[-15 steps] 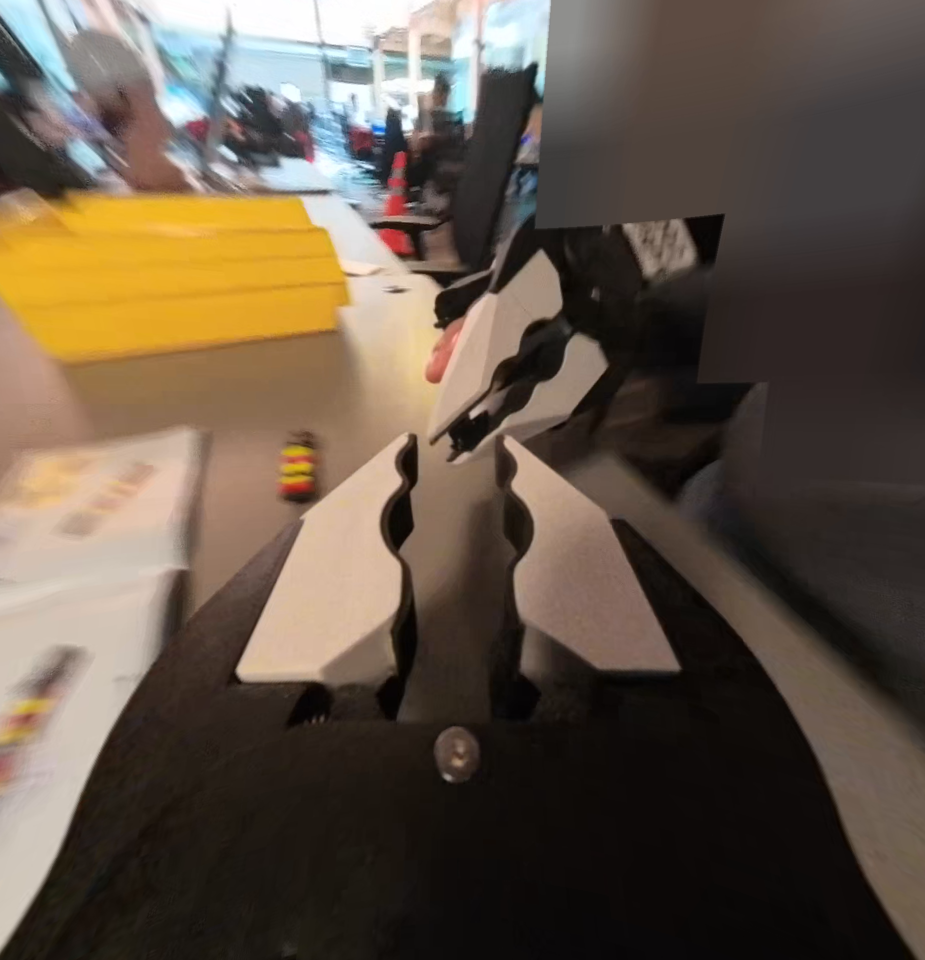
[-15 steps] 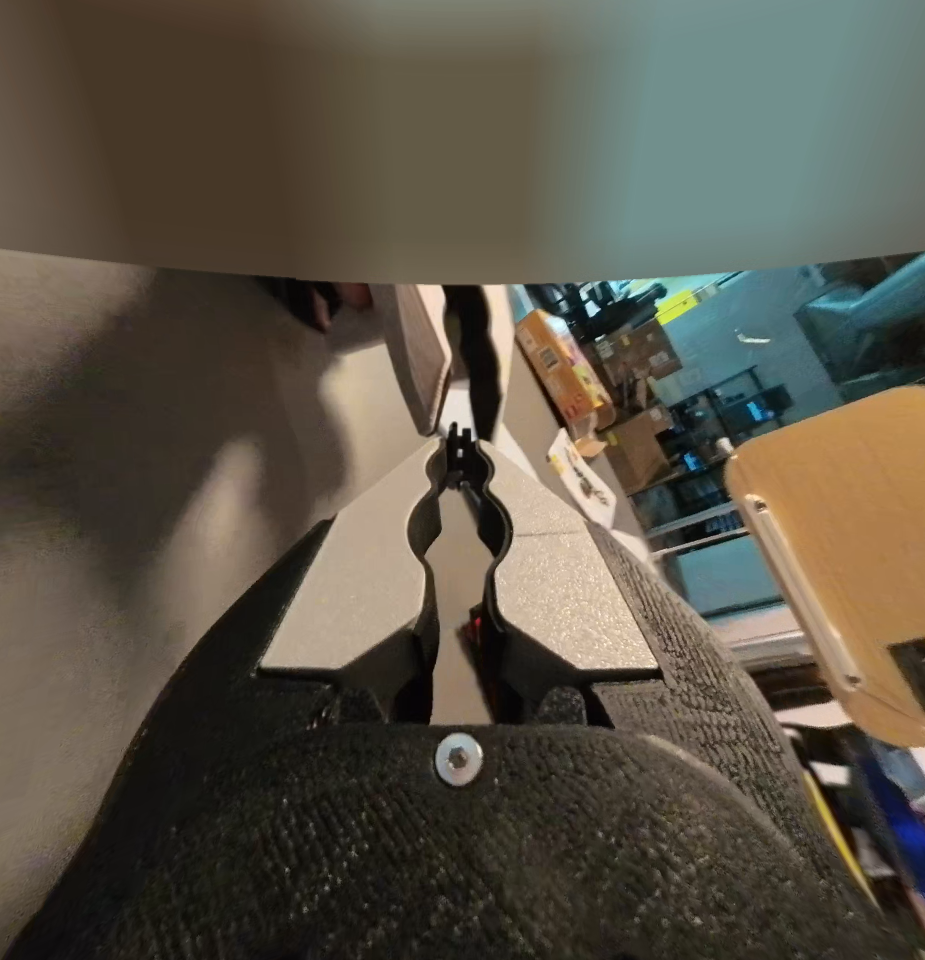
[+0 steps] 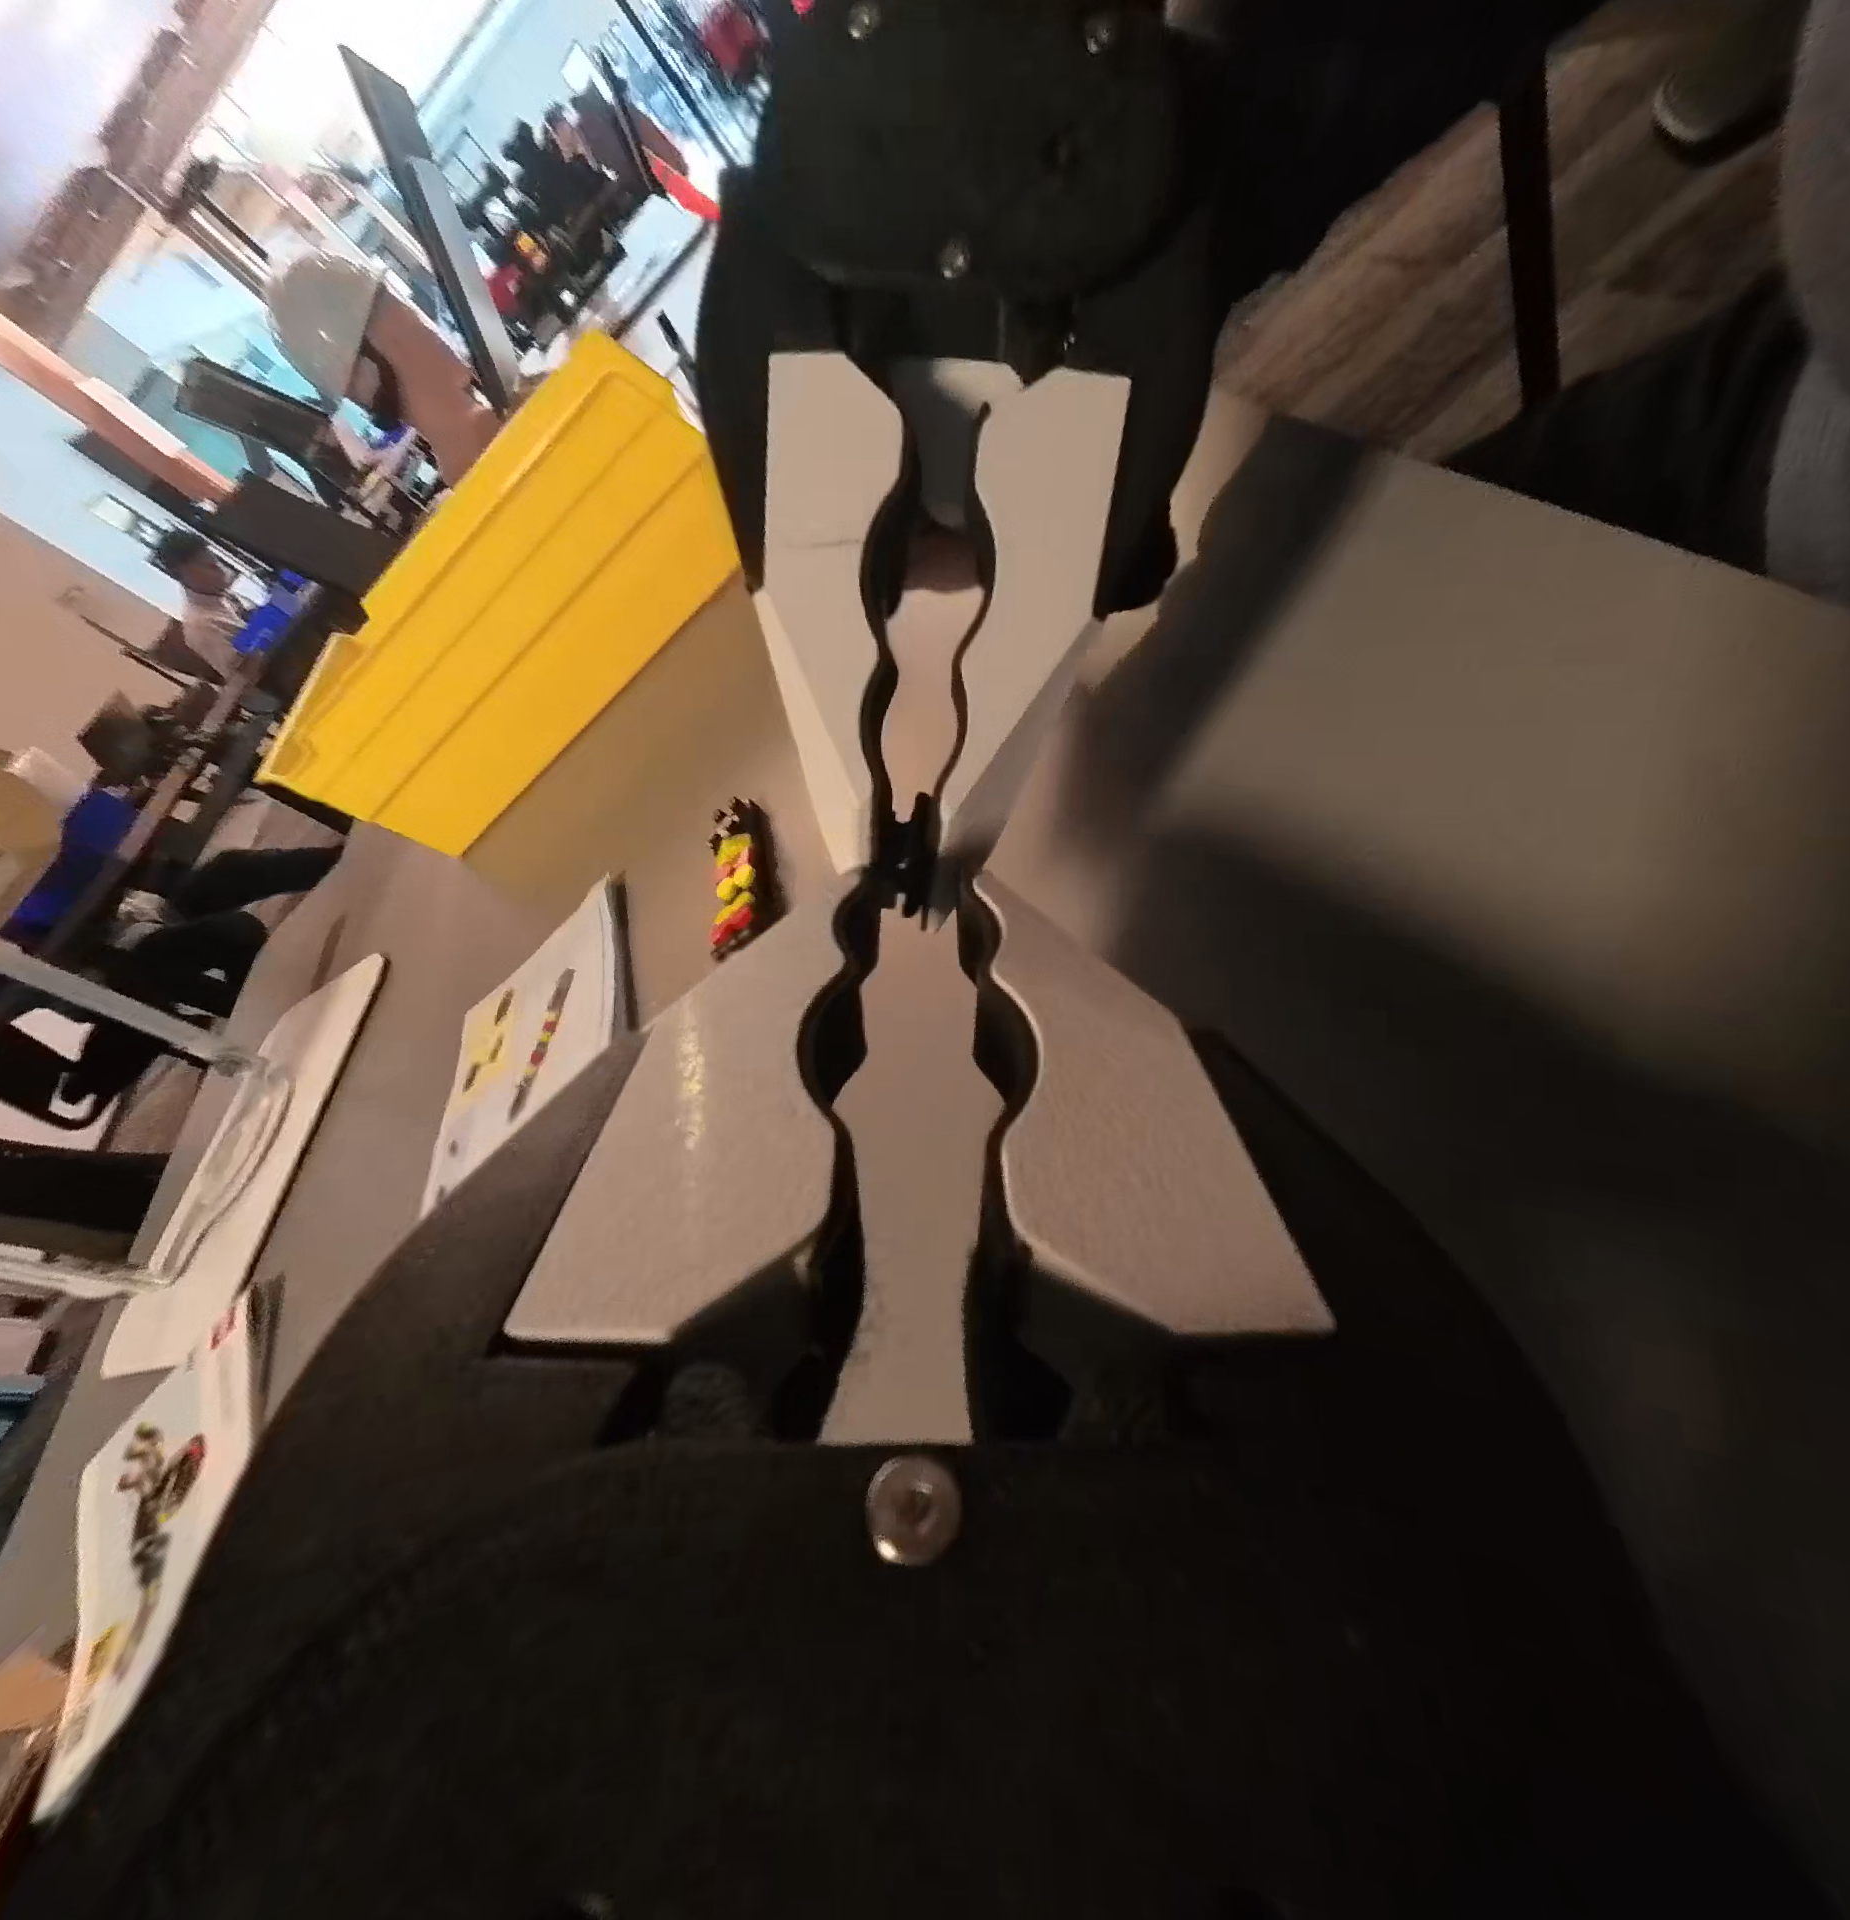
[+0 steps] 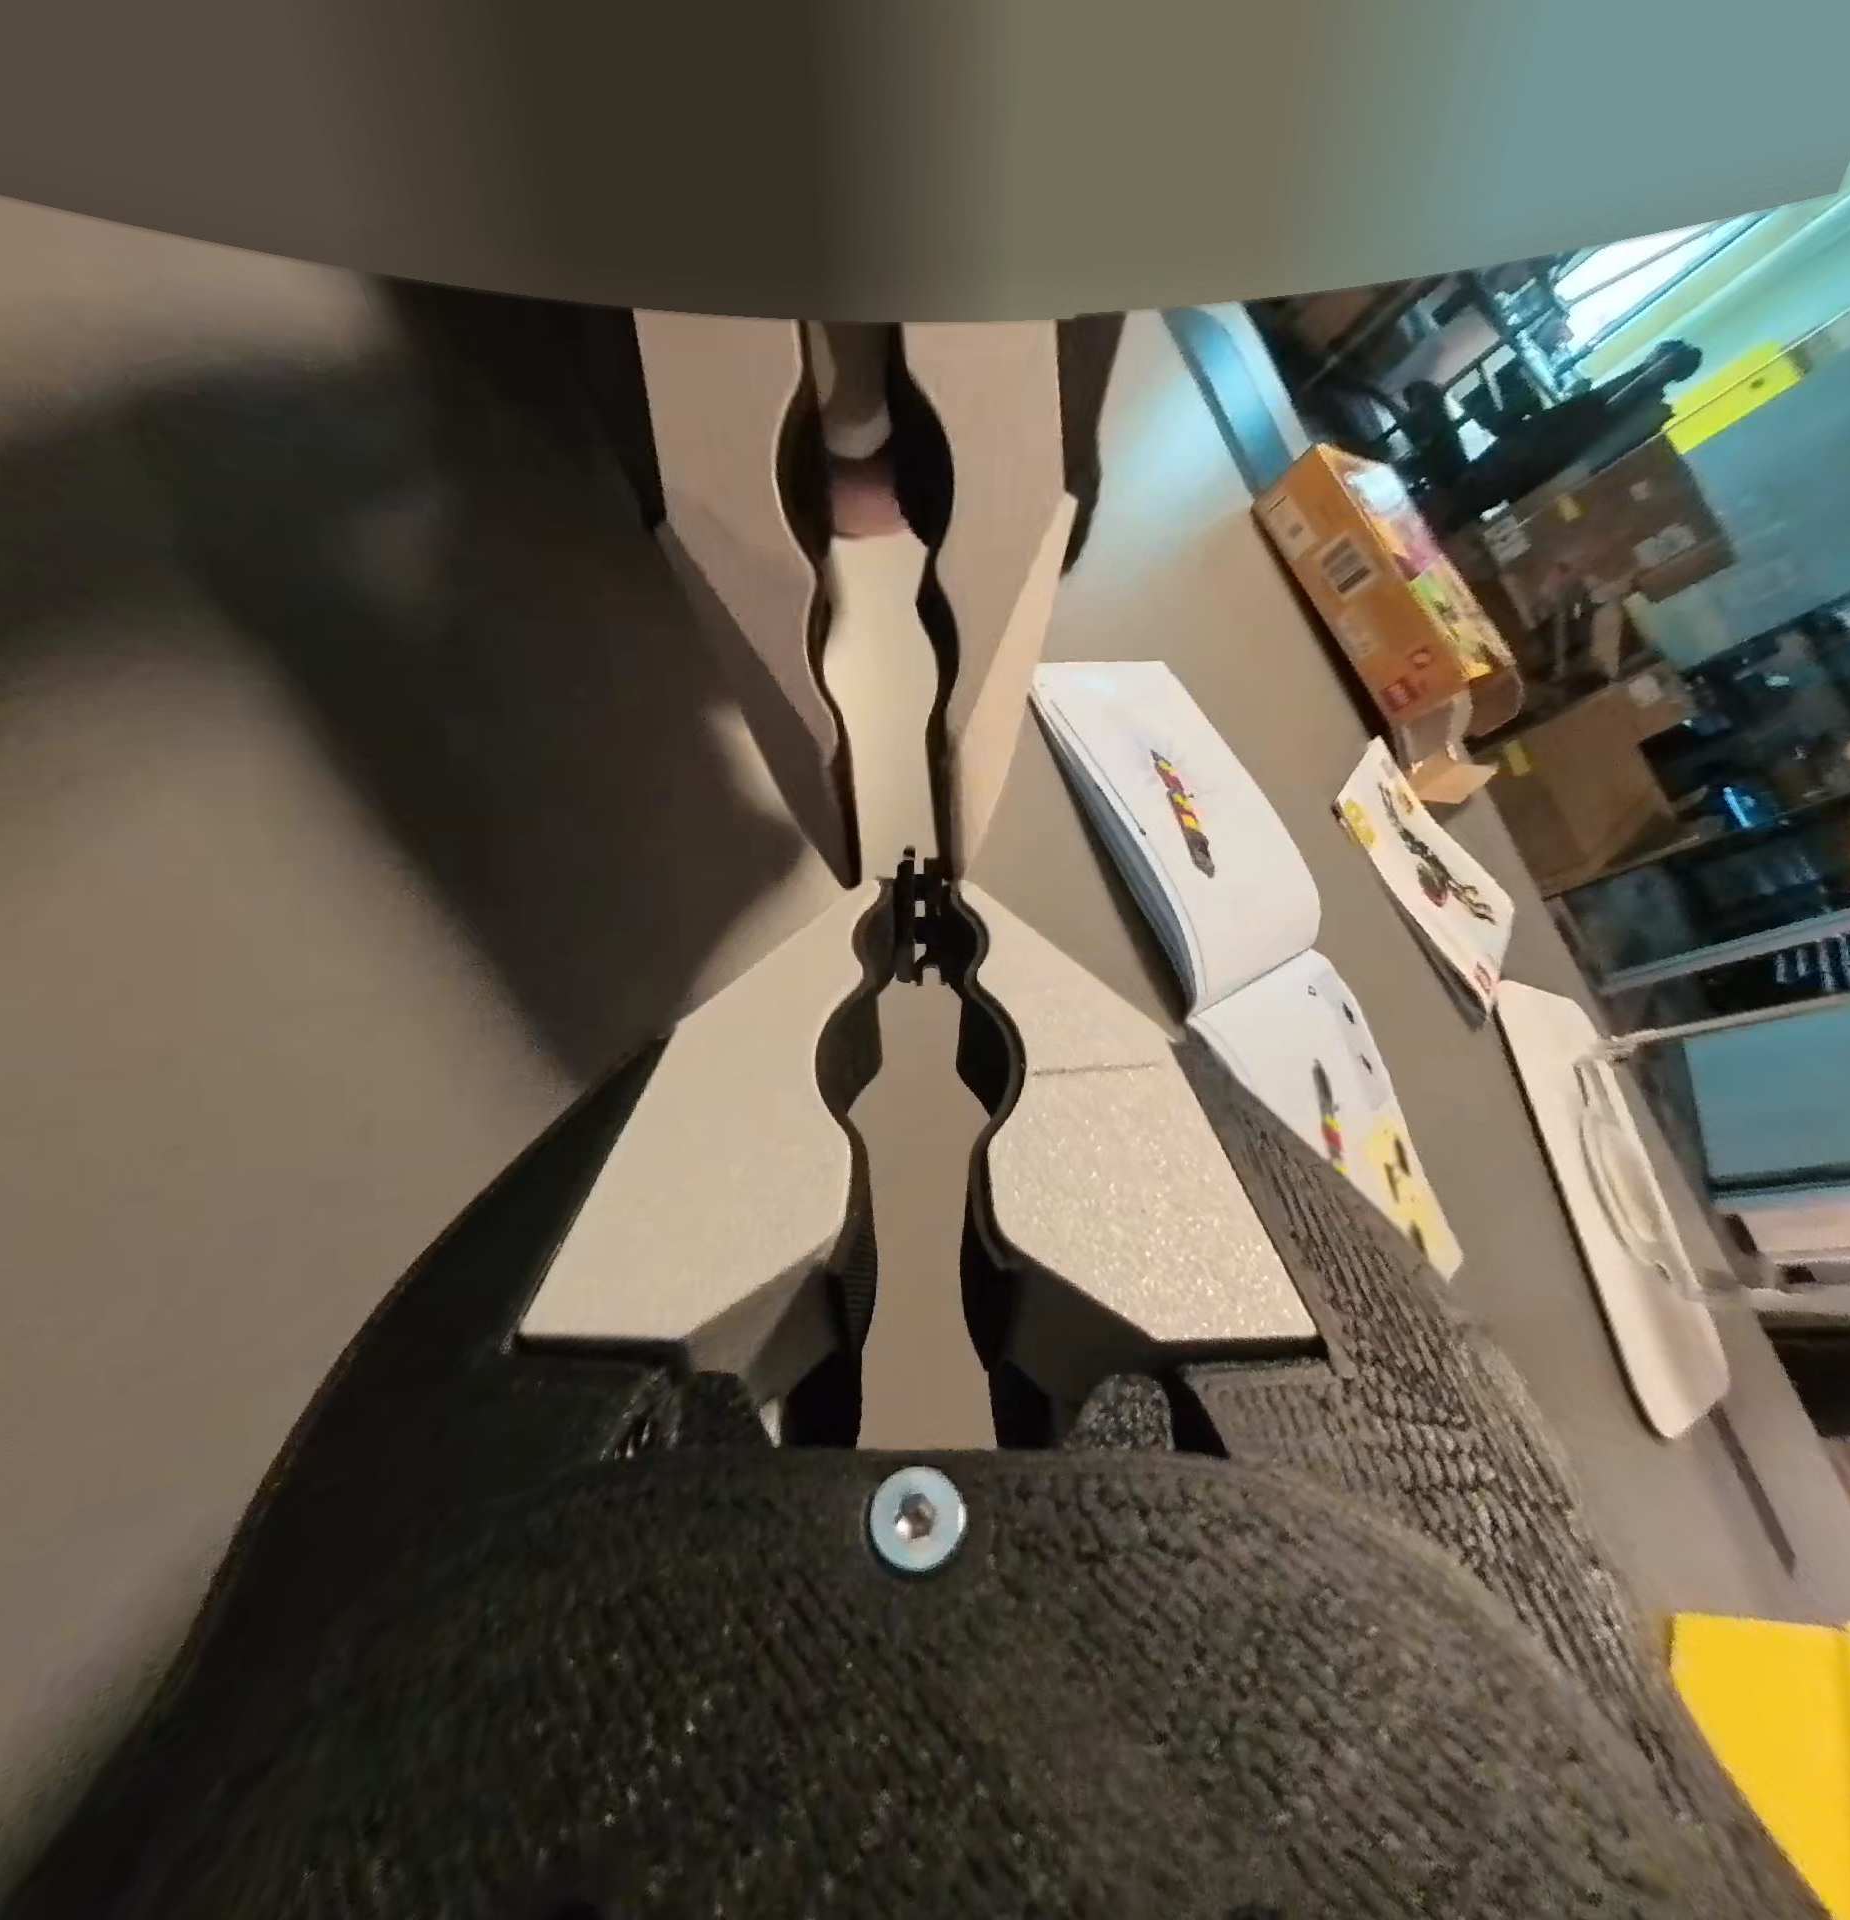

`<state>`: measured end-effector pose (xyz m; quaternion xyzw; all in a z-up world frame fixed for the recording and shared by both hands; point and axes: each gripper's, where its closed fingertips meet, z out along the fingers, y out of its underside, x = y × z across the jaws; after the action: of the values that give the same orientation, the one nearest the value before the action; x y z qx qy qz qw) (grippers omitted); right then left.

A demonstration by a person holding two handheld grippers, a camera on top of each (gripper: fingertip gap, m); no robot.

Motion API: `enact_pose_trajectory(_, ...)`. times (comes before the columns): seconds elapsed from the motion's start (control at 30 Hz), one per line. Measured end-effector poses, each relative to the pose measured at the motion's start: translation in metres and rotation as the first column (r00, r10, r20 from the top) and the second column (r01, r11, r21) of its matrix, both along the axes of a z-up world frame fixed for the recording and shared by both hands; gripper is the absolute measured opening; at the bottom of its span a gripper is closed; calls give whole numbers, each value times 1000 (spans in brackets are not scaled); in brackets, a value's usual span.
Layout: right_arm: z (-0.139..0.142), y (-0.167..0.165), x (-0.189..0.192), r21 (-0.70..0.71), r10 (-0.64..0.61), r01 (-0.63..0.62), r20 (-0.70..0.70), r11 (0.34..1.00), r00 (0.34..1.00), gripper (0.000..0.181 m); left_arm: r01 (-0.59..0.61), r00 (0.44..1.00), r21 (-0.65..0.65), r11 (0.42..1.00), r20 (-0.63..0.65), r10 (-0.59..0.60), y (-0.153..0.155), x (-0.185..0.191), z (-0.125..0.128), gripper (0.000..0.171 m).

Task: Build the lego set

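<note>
My two grippers meet tip to tip above the grey table [image 3: 1472, 748]. My right gripper [image 4: 916, 920] is shut on a small black lego piece [image 4: 919, 935]. It comes in from the top of the left wrist view [image 3: 905, 836]. My left gripper [image 3: 910, 902] has its jaws narrowed around the other end of the same black piece [image 3: 905, 868]. It comes in from the top of the right wrist view [image 4: 900, 868]. A partly built model [image 3: 739, 883] of yellow, red and black bricks lies on the table, left of the tips.
Stacked yellow bins [image 3: 516, 623] stand at the back left. An open instruction booklet [image 4: 1181, 831], a leaflet [image 4: 1430, 873] and a lego box [image 4: 1378, 582] lie to the right. A white board with a clear glass [image 4: 1617, 1195] is nearer. Both grippers' tips are close together, under 4 cm apart.
My left gripper was open and apart from the right one. It has turned, lined up head-on with it and closed around the black piece. The right gripper still holds the piece.
</note>
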<state>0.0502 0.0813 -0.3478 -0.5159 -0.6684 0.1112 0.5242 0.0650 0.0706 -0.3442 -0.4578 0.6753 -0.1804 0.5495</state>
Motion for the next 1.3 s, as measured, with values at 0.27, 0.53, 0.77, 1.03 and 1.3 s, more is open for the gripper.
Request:
enact_pose_trajectory(0.27, -24, 0, 1, -61, -37, 42, 87, 997, 996, 6, -28, 990, -67, 997, -136, 19, 3, -1, -23, 5)
enact_pose_trajectory(0.53, -34, 0, 1, -159, -47, 61, 87, 985, 995, 6, -45, 982, -81, 996, -189, 29, 4, -2, -33, 5)
enact_pose_trajectory(0.77, -32, -2, 4, -144, -27, 34, 54, 989, 998, 7, -38, 982, -93, 995, -188, 20, 3, -3, -33, 5)
enact_pose_trajectory(1.03, -33, -5, 4, -124, -5, 13, 64, 992, 998, 7, -13, 982, -83, 996, -189, -3, 0, -3, -34, 5)
enact_pose_trajectory(1.3, -39, -8, 5, -117, -15, 30, 126, 993, 992, 6, -2, 975, -73, 997, -223, -15, -3, -2, -39, 5)
